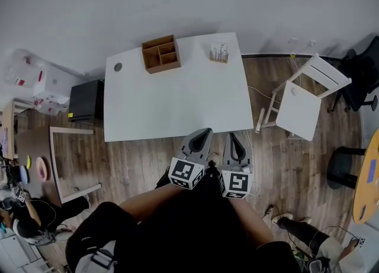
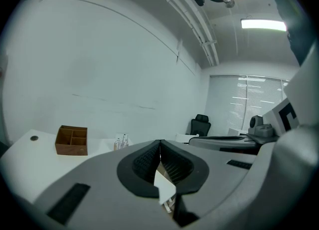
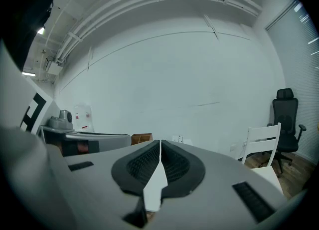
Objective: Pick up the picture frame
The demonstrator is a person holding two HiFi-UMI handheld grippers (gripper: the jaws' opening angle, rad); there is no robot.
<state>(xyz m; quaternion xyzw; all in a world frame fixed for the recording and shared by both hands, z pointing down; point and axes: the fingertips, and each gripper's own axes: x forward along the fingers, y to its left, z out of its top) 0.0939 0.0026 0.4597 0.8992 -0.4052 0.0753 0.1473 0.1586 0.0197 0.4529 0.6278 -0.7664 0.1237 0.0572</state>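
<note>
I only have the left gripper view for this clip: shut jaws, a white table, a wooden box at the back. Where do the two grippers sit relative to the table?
Observer: In the head view the left gripper and the right gripper are side by side at the near edge of the table, tips pointing toward the far side.
Operator: Is the right one holding anything?
Observer: No. The right gripper view shows its jaws together with nothing between them.
Operator: Anything on the floor near the table?
Observer: A black box stands on the floor beside the table's left end.
</note>
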